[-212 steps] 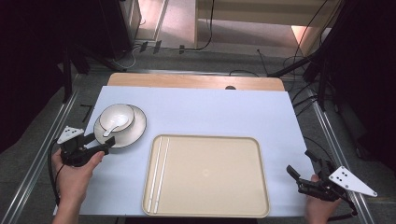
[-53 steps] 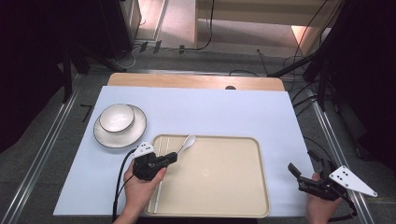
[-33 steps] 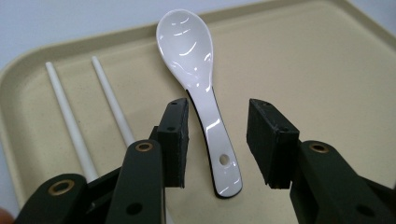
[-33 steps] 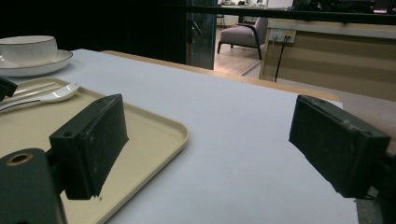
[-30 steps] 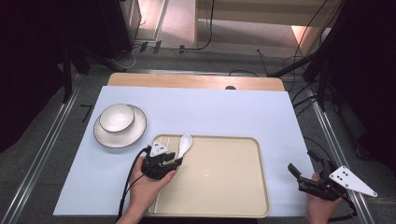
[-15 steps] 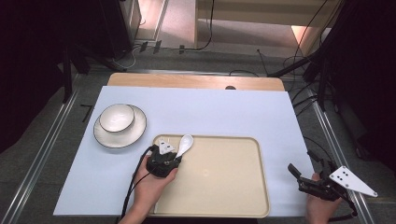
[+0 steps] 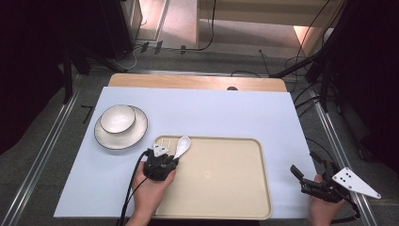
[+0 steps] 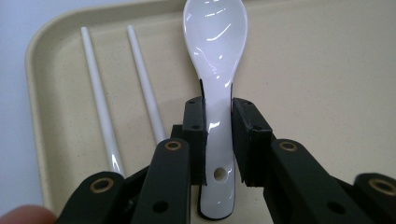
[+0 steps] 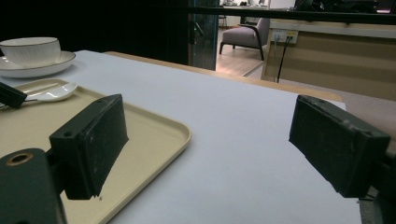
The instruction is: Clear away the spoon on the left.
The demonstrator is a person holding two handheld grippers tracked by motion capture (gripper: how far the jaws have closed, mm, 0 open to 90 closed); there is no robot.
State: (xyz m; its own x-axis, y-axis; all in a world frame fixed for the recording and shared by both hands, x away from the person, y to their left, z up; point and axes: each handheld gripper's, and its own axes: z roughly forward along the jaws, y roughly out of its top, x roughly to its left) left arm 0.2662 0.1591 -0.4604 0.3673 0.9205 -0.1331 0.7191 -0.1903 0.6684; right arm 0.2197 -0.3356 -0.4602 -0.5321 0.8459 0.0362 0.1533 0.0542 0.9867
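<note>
A white ceramic spoon (image 8: 215,46) lies in the far left corner of the beige tray (image 7: 221,183), bowl end pointing away from me. My left gripper (image 8: 218,121) has its pads against both sides of the spoon's handle; its jaws have just been closing, and they are shut on it. In the high view the left gripper (image 7: 168,154) sits at the tray's left edge behind the spoon (image 7: 182,145). Two white chopsticks (image 8: 100,107) lie on the tray left of the spoon. My right gripper (image 7: 305,165) rests open off the tray's right side, nothing between its jaws (image 9: 205,144).
A white bowl (image 7: 117,118) sits on a plate (image 7: 137,134) at the table's left, beyond the tray. The light blue mat (image 7: 211,110) stretches behind and beside the tray. From the right gripper view the tray rim (image 9: 180,135) lies to the left.
The left hand went from beside the plate to the tray's far left corner carrying the spoon. Over the last second it barely shifted. The right hand stayed put.
</note>
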